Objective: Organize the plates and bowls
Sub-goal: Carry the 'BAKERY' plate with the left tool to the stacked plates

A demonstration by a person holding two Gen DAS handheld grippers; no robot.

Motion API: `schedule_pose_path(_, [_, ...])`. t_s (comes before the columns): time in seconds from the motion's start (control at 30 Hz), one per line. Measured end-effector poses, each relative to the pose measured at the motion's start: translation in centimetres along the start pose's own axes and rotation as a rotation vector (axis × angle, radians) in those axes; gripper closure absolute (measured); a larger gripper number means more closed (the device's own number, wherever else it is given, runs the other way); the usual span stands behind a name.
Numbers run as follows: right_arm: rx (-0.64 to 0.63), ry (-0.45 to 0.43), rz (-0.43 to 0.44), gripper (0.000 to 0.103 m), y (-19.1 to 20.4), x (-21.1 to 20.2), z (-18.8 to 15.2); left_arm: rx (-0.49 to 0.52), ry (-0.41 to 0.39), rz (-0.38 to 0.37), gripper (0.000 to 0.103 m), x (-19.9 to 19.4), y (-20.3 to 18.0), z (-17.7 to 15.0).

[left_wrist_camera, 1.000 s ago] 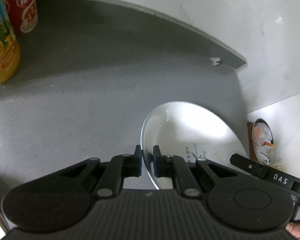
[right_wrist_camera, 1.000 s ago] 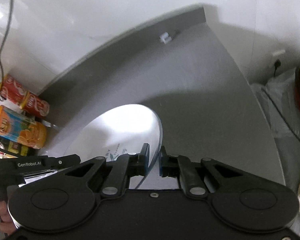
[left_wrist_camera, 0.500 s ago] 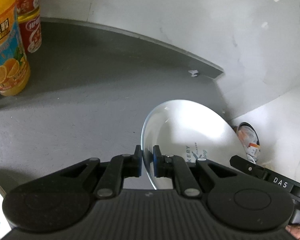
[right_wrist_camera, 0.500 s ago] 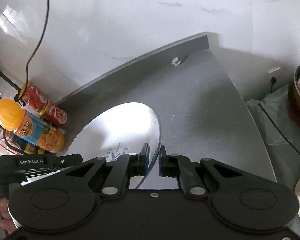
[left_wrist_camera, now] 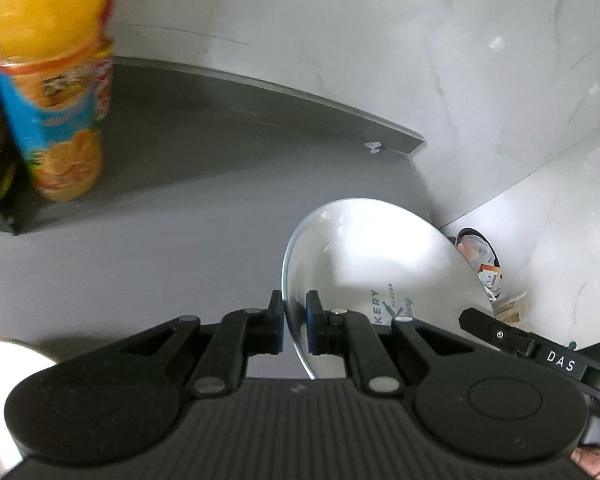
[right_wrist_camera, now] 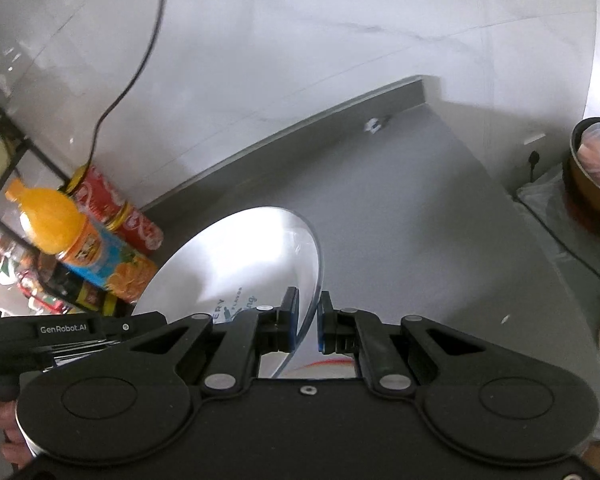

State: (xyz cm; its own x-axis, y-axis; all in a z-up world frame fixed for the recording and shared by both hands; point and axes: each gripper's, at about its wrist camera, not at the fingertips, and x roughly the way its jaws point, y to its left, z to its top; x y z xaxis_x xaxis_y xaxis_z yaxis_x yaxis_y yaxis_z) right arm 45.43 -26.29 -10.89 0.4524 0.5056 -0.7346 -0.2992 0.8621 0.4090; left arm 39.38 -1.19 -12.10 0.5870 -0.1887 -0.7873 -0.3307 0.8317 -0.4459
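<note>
A shiny plate (left_wrist_camera: pixel 380 264) is up in the air over the grey worktop (left_wrist_camera: pixel 172 216). It is tipped, not flat. You can see printed letters on it, but only bits of the words.

The left hand-held gripper (left_wrist_camera: pixel 294 326) has its two fingers closed on the plate's left rim. The rim sits right between the blue pads (left_wrist_camera: pixel 311 328). The right hand-held gripper (right_wrist_camera: pixel 308 326) is on the other rim. Its fingers are close on both sides of that edge too, and they seem to pinch it, but a thin gap shows by one pad. So the plate hangs between the two grippers, one on each side.

In the left view, the other gripper's black body shows past the plate, low on the right. In the right view, the same thing shows low on the left, with a bit of the person's hand (right_wrist_camera: pixel 4 436) under it.

The worktop under the plate is bare and runs back to a pale wall (right_wrist_camera: pixel 300 48). At the back edge lies a small white scrap (left_wrist_camera: pixel 373 147).

Off to the left stands an orange juice bottle (left_wrist_camera: pixel 48 92), a bit blurry. A red can (right_wrist_camera: pixel 116 216) stands just behind it. A dark cable (right_wrist_camera: pixel 140 44) hangs down the wall to that corner.

Far right, past the worktop's end, is a brown pot (right_wrist_camera: pixel 596 168) with a plastic bag inside.
</note>
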Motion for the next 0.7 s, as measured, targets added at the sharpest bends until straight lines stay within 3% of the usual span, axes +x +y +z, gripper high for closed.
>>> schedule_pose_path(0.7, [-0.061, 0.068, 0.052, 0.094, 11.9, 1.7, -8.7, -0.064, -0.008, 0.067, 0.094, -7.9, 13.7, -4.0])
